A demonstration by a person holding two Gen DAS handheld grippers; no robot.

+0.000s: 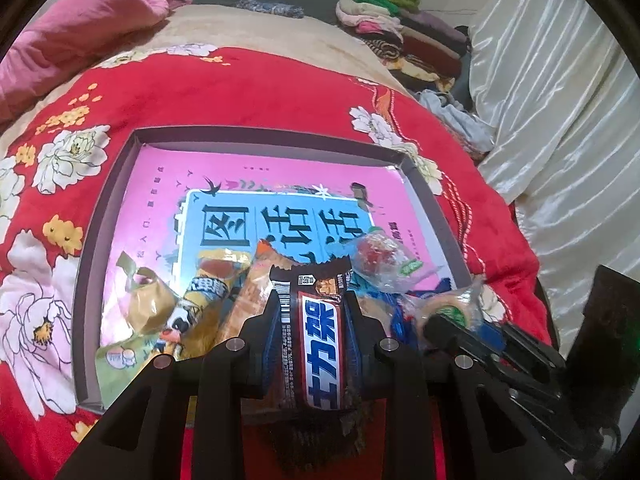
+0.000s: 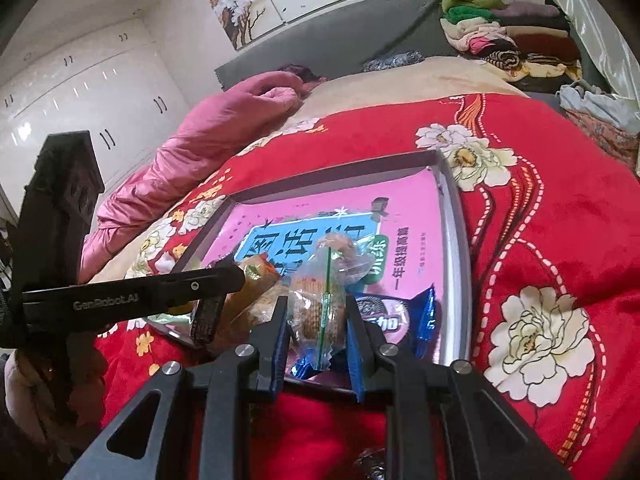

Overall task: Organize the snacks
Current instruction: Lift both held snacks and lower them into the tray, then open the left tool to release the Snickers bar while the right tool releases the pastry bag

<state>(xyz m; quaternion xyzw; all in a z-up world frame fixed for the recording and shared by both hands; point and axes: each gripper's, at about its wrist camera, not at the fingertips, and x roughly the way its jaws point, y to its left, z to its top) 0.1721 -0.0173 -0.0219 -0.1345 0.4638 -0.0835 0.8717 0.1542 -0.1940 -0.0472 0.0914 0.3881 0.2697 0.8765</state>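
A shallow grey box (image 1: pixel 100 216) lined with a pink printed sheet lies on the red flowered bedspread; it also shows in the right wrist view (image 2: pixel 454 216). My left gripper (image 1: pixel 314 304) is shut on a brown chocolate bar (image 1: pixel 320 344), held over the box's near edge. My right gripper (image 2: pixel 318 312) is shut on a clear-wrapped biscuit pack (image 2: pixel 318 312), also over the near edge. Several wrapped snacks lie in the box: a gold candy (image 1: pixel 148 304), a yellow bar (image 1: pixel 208 284), an orange pack (image 1: pixel 244 300), a blue pack (image 2: pixel 396 320) and a clear pastry pack (image 1: pixel 376 256).
The red flowered bedspread (image 2: pixel 540 240) covers the bed. A pink quilt (image 2: pixel 224 120) lies at the back left, folded clothes (image 2: pixel 512 40) at the back right, a white curtain (image 1: pixel 560 120) to the right and white cupboards (image 2: pixel 80 92) to the left.
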